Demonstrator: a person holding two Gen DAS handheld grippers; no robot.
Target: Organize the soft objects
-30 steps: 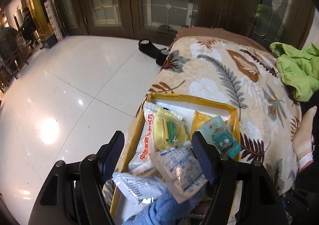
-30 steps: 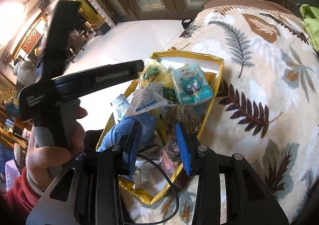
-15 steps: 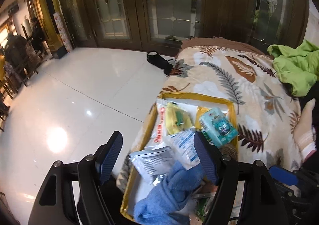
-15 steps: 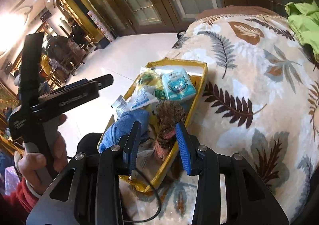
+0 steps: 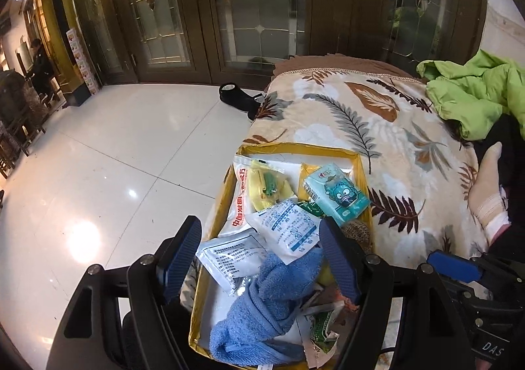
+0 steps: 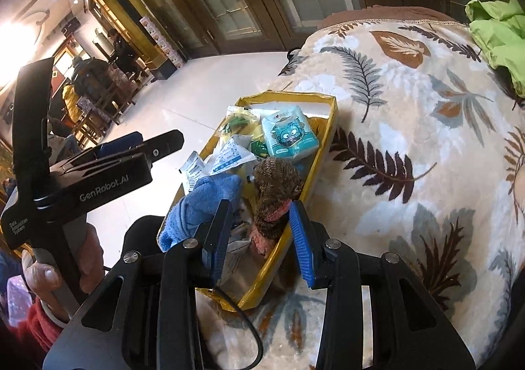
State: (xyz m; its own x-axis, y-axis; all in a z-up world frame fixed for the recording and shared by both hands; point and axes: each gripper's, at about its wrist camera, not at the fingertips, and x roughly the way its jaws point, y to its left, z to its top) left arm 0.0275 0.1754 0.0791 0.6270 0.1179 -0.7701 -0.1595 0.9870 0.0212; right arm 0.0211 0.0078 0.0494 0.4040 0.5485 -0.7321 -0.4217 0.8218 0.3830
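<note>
Blanket (image 5: 361, 127) with a fern-leaf print covers the surface — a yellow-rimmed tray (image 5: 361, 170) of soft things sits at its edge: blue towel (image 5: 272, 298), tissue pack (image 5: 338, 196), sachets. Glossy white floor tiles (image 5: 108, 173) run to glazed doors (image 5: 256, 9) at twelve o'clock. Left gripper (image 5: 259, 258) gapes wide and empty; right gripper (image 6: 259, 238) stands half-open, clear of everything.

A crumpled blue towel (image 5: 262, 301) lies at the near end of the yellow tray (image 5: 297, 147), over white sachets (image 5: 288, 230). A brown knitted piece (image 6: 275, 193) slumps against the tray's right wall. A teal tissue pack (image 5: 338, 194) rests toward the far right corner.
</note>
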